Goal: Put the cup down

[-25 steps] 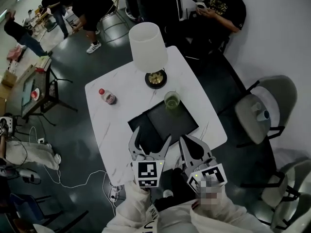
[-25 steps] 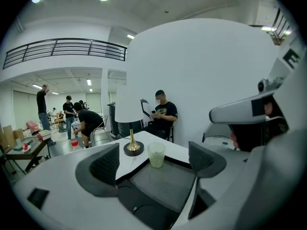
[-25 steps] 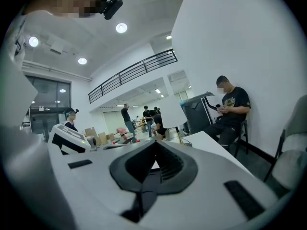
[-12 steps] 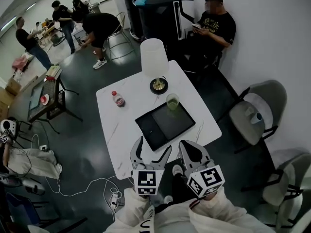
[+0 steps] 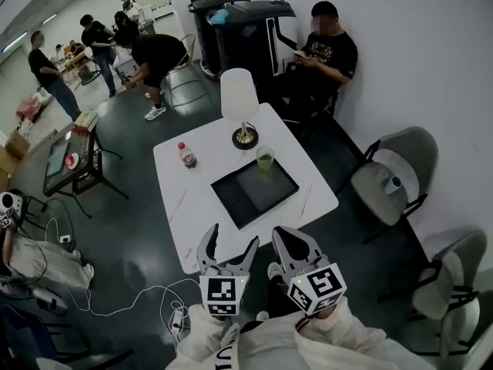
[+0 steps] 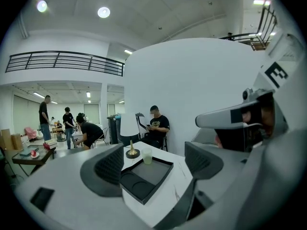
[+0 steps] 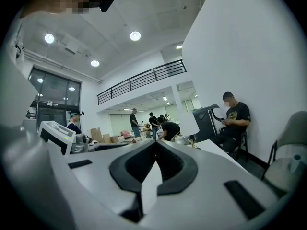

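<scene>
A pale green translucent cup [image 5: 265, 158] stands upright on the far corner of the black tray [image 5: 248, 199] on the white table [image 5: 204, 230]. The left gripper view shows the cup [image 6: 147, 155] and tray [image 6: 158, 169] far ahead between the jaws. Both grippers hang short of the table's near edge, apart from the cup. My left gripper [image 5: 231, 241] is open with nothing between its jaws, which have just been closing a little. My right gripper [image 5: 297, 240] is shut and holds nothing; the right gripper view shows its [image 7: 154, 145] tips meeting.
On the table stand a white-shaded lamp [image 5: 239, 99] behind the cup and a small red-capped bottle [image 5: 186, 155] at the left. Grey chairs [image 5: 393, 177] stand to the right. A person [image 5: 327, 48] sits beyond the table. Cables [image 5: 115, 291] lie on the floor at the left.
Both grippers have drawn back from the table toward the person holding them, and the table looks smaller and farther. The cup has stayed on the tray.
</scene>
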The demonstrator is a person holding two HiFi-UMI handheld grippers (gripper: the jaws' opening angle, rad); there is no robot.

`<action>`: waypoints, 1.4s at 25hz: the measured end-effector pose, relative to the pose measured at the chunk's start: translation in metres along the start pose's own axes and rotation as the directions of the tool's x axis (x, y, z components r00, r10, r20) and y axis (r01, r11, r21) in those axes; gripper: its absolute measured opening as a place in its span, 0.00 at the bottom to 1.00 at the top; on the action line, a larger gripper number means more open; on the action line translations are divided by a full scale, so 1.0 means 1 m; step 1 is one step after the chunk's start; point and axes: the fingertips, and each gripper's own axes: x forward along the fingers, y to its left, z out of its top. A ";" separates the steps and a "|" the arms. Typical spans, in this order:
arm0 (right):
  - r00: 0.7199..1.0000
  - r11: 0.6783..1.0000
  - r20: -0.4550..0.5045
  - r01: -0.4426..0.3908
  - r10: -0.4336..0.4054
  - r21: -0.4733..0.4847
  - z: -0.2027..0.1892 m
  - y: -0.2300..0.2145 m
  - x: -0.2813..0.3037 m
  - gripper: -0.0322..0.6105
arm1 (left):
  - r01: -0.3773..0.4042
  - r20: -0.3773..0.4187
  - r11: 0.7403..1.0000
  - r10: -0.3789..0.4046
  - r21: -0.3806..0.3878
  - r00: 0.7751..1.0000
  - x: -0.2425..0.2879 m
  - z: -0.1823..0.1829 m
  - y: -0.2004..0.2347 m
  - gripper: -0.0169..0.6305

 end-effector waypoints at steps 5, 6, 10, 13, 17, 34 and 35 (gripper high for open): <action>1.000 1.000 0.016 -0.013 0.014 -0.025 0.008 0.023 -0.023 0.06 | 0.004 0.040 1.000 -0.004 0.010 0.999 -0.036 0.011 -0.013 0.59; 1.000 0.999 0.021 -0.018 0.019 -0.034 0.011 0.029 -0.028 0.06 | 0.006 0.045 1.000 -0.006 0.010 0.999 -0.043 0.012 -0.015 0.57; 0.999 0.998 0.033 -0.033 0.035 -0.056 0.014 0.053 -0.047 0.06 | 0.026 0.072 1.000 -0.026 0.009 0.997 -0.074 0.015 -0.024 0.54; 0.999 0.997 0.036 -0.034 0.036 -0.064 0.014 0.064 -0.058 0.06 | 0.029 0.085 1.000 -0.029 0.008 0.996 -0.091 0.016 -0.028 0.50; 0.999 0.997 0.036 -0.024 0.027 -0.069 0.015 0.077 -0.077 0.06 | 0.023 0.086 1.000 -0.024 0.002 0.996 -0.115 0.014 -0.035 0.44; 0.999 0.995 0.027 0.024 -0.022 -0.093 0.018 0.089 -0.122 0.06 | 0.027 0.102 1.000 -0.028 0.007 0.994 -0.154 0.015 -0.060 0.20; 1.000 0.995 0.025 0.020 -0.018 -0.095 0.019 0.091 -0.122 0.06 | 0.029 0.100 1.000 -0.029 0.004 0.995 -0.153 0.016 -0.061 0.18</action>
